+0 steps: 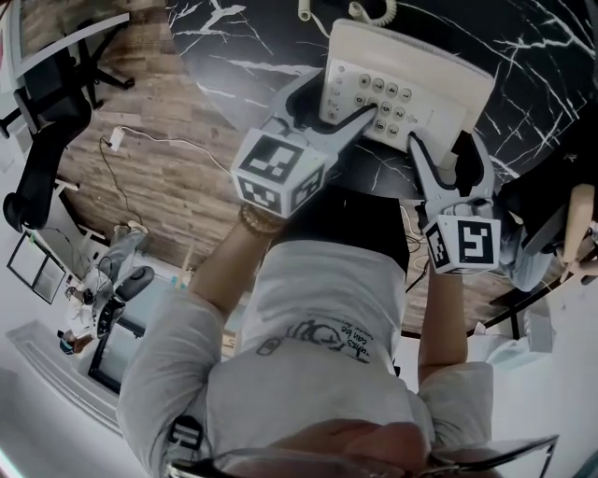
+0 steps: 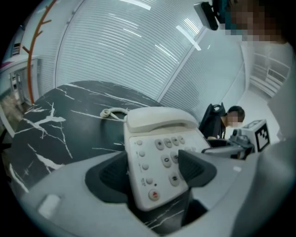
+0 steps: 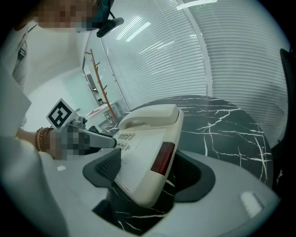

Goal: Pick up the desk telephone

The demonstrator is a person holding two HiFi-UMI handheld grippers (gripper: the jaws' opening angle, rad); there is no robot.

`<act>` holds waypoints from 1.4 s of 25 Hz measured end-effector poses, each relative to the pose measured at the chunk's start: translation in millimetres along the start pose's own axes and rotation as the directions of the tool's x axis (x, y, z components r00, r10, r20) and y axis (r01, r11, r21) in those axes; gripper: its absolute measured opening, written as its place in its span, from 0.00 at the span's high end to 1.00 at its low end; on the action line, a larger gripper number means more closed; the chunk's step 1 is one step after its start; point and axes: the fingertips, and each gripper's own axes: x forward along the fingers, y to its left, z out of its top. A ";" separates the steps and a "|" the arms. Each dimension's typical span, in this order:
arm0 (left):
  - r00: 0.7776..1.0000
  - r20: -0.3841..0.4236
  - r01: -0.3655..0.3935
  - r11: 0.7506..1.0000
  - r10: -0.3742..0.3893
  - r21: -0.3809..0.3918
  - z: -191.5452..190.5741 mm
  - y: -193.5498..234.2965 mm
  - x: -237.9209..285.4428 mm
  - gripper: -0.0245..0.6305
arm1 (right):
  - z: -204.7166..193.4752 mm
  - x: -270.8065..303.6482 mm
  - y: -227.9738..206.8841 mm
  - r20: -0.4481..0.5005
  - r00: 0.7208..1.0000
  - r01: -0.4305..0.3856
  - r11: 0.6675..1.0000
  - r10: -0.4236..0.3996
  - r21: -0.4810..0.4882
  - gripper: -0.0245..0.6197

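I have both tools on the desk telephone [image 1: 411, 70], a cream, smooth plastic wedge sitting near the close edge of a round table [image 1: 542, 56] of glossy black stone streaked with white veins. In the left gripper view, the left gripper [image 2: 155, 173] is clamped across the phone's near left corner. One ribbed dark pad presses the side wall and the other lies on the sloped keypad [image 2: 166, 155] of small round grey keys, just above a red button [image 2: 154, 195]. In the right gripper view, the right gripper [image 3: 150, 173] grips the opposite corner. Its textured pad lies flat on the top face, and the other jaw is tucked behind the side panel, where a dark red translucent strip [image 3: 159, 158] is set into the casing. The rounded handset [image 3: 148, 118] lies in its cradle along the far end, and a pale coiled cord [image 1: 369, 11] curls on the stone beyond it. From the head view I see the left tool's square-marked cube [image 1: 278, 171] and the right one's [image 1: 464, 243] over the table's rim, with wood-grain plank flooring [image 1: 159, 140] off to the left. I cannot tell whether the phone's base has left the surface.
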 end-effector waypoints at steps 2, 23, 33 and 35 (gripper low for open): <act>1.000 0.005 -0.007 1.000 0.007 0.003 10.0 -4.6 -9.3 0.43 | 11.0 -6.1 5.4 0.008 1.000 -0.003 1.000 0.003 -0.002 0.42; 0.992 0.120 -0.040 0.999 0.035 0.036 129.0 -93.3 -122.0 0.42 | 142.8 -117.3 64.7 0.093 0.996 0.006 0.999 -0.002 -0.044 0.42; 0.982 0.189 -0.045 0.996 0.030 0.073 168.9 -135.1 -171.2 0.41 | 188.9 -169.4 91.7 0.163 0.987 0.023 0.996 -0.008 -0.088 0.42; 0.979 0.204 -0.049 0.995 0.031 0.084 175.1 -143.2 -179.9 0.41 | 194.9 -178.8 96.1 0.177 0.984 0.026 0.995 -0.009 -0.092 0.42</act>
